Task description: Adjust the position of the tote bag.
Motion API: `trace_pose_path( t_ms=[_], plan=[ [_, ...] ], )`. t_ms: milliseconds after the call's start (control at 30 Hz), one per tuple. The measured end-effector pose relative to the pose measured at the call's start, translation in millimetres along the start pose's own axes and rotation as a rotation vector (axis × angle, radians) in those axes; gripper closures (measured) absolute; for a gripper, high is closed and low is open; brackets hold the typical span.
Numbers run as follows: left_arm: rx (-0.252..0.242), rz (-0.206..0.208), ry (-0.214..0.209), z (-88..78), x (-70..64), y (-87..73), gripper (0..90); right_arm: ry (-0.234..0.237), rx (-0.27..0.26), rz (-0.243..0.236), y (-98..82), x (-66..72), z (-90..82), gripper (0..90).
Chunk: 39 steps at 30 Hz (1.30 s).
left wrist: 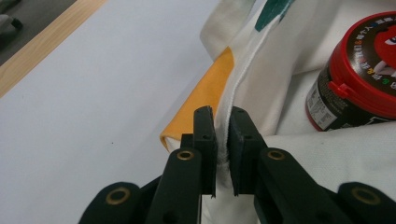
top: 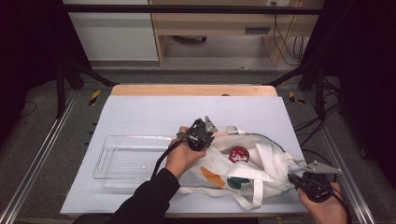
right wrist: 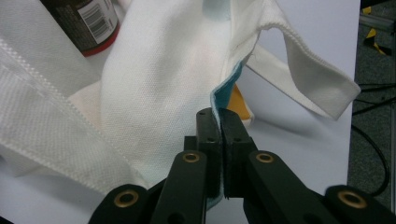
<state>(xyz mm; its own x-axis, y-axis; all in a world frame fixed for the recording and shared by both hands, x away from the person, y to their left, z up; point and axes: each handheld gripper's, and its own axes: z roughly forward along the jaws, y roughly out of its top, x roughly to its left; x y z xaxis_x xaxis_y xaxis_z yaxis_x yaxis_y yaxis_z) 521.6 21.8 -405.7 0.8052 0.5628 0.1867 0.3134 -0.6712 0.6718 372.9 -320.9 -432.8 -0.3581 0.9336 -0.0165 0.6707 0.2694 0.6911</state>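
Tote bag [top: 243, 175] lying at worktop's near right corner, soft, limp; I am gripping its hem with left gripper [left wrist: 223, 140] and right gripper [right wrist: 220, 140], jaws clamping cloth. Red-lidded jar [top: 239, 154] weighing inside.

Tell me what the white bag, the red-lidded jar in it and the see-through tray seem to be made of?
The bag looks like woven cotton canvas, matt: the weave and stitched hems show in both gripper views. The jar seems glossy plastic, with a moulded red snap lid and a printed label. The tray looks like clear hard plastic with shiny ribbed walls; glass cannot be ruled out.
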Motion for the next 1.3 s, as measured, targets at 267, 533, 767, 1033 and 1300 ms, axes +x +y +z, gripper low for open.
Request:
trace_pose_path(
  t_ms=[267, 533, 767, 1033, 1300],
  plan=[
    [-0.028, 0.009, -0.022, -5.9, -6.6, 2.6, 79.3, 0.006, -0.090, -0.022, 12.4, 5.4, -17.5, 63.2],
    [-0.074, 0.022, -0.024, -12.1, -9.1, 10.5, 67.8, 0.041, -0.188, -0.077, 38.9, 21.7, -34.8, 50.9],
    [-0.104, 0.030, -0.031, -11.7, -7.6, 21.8, 56.2, 0.149, -0.215, -0.097, 60.7, 45.9, -29.2, 39.0],
    [-0.084, 0.052, -0.062, 0.1, -5.4, 31.7, 48.8, 0.230, -0.221, -0.124, 84.7, 65.9, -15.7, 27.3],
    [-0.054, 0.029, -0.099, 10.6, -1.7, 30.4, 27.8, 0.263, -0.202, -0.195, 107.1, 90.6, -7.7, 18.4]
  ],
)
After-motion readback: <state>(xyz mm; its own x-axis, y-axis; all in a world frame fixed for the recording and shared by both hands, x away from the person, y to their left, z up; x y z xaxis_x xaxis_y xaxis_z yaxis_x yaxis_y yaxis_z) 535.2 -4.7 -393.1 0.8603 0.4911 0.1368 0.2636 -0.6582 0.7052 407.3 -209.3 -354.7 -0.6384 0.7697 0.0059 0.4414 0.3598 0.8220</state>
